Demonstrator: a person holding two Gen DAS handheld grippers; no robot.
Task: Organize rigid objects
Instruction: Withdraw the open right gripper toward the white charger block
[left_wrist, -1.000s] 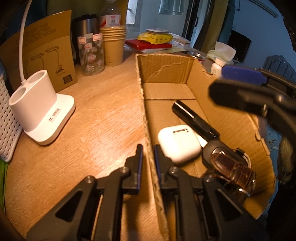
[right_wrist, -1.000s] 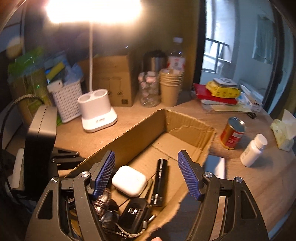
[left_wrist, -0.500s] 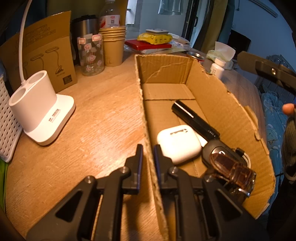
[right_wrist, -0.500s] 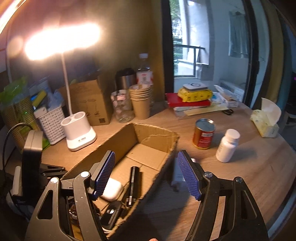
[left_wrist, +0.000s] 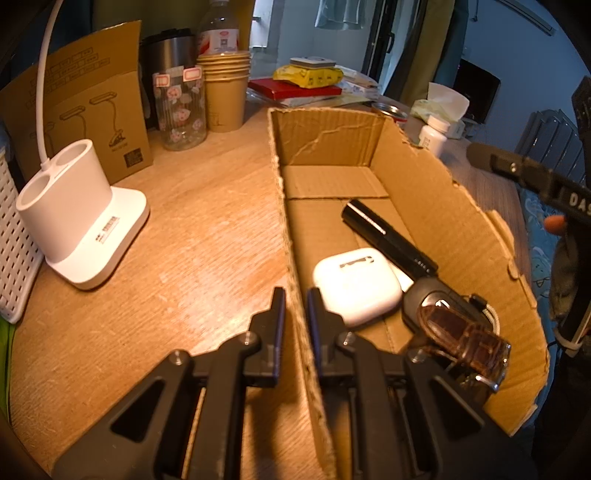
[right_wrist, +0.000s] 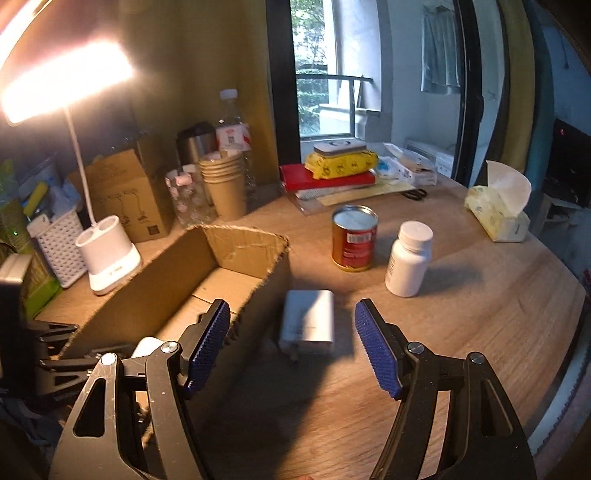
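Right wrist view: wide-open right claw frames flat white charger, long axis pointing away.

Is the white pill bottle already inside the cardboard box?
No. The pill bottle stands upright on the table, outside the box and beside the red can.

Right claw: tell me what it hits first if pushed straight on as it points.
Probably the white charger lying on the table beside the cardboard box; the open right claw frames it, though depth is uncertain.
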